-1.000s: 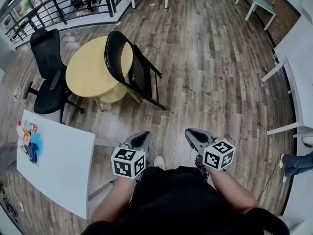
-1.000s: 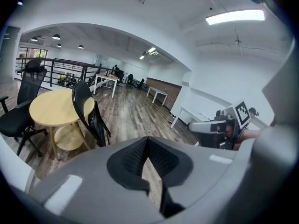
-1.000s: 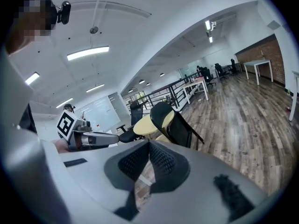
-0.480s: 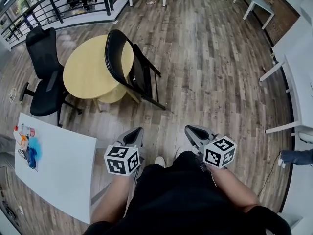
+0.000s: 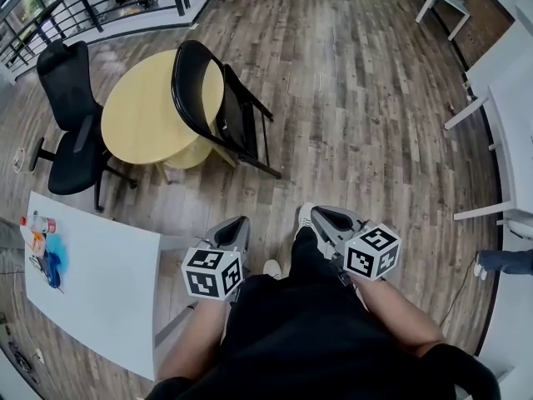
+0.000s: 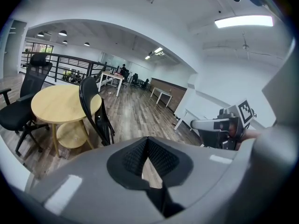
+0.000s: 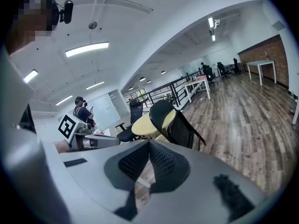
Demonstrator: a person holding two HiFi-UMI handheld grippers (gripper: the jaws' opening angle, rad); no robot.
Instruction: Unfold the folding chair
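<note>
A black folding chair stands folded, leaning against a round yellow table; it also shows in the left gripper view as the chair and in the right gripper view as the chair. My left gripper and right gripper are both shut and hold nothing, low in the head view, well short of the chair. In each gripper view the jaws meet in a closed line: left gripper, right gripper.
A black office chair stands left of the round table. A white table with a bottle and small items lies at my left. White desks line the right side. A railing runs along the back left. Wood floor lies between me and the chair.
Both grippers and my body have moved forward a little toward the folding chair. My right foot has stepped ahead between the grippers. The jaws stayed shut.
</note>
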